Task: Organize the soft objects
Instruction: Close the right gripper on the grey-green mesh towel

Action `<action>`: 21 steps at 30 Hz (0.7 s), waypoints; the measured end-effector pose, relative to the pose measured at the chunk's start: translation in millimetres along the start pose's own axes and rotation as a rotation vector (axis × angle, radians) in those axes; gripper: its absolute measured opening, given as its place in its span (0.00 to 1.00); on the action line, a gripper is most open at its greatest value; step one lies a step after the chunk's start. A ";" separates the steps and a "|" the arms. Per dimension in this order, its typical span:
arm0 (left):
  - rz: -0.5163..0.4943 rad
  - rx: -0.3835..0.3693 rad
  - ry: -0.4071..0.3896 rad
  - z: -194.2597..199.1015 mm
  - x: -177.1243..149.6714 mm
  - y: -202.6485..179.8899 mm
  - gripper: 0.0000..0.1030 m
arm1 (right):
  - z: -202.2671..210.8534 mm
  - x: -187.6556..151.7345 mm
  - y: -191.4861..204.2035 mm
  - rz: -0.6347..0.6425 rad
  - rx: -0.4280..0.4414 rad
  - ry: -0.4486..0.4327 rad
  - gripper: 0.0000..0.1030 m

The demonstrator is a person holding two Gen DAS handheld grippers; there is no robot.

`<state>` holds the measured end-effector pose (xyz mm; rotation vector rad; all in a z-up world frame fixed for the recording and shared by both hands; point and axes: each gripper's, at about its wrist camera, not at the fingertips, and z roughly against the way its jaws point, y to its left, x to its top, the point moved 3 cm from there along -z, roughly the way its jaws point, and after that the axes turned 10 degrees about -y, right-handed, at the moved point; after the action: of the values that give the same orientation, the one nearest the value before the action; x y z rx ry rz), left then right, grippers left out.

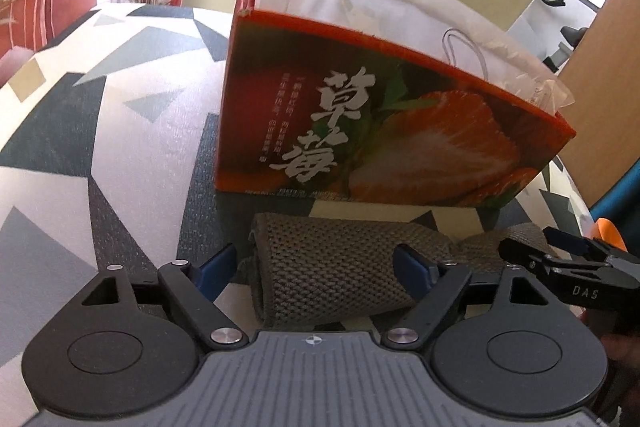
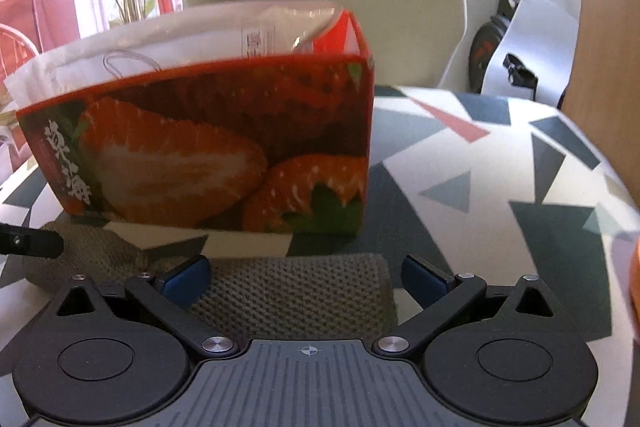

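Jaws of both grippers stand wide over the mesh cloth, gripping nothing.
Cloth lies on the table before the strawberry box, already holding white bags; stowing remains.

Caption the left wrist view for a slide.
Left claw open astride a grey mesh cloth before a strawberry box stuffed with white bags; right claw alongside.
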<state>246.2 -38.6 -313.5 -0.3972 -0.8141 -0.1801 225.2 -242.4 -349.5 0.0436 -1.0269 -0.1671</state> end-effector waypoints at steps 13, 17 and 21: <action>-0.032 0.025 0.033 -9.3 -8.1 -3.4 0.70 | -9.7 -13.5 -2.0 -0.038 0.031 0.072 0.91; -0.048 0.019 0.034 -9.6 -9.0 -5.5 0.63 | -8.0 -13.8 1.4 -0.028 0.046 0.083 0.83; -0.063 0.012 0.044 -7.3 -9.8 -5.9 0.46 | -4.0 -12.6 4.7 -0.041 0.077 0.091 0.67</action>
<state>242.6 -46.9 -323.6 -0.3553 -0.7848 -0.2418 222.8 -236.0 -361.6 0.1411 -0.9413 -0.1620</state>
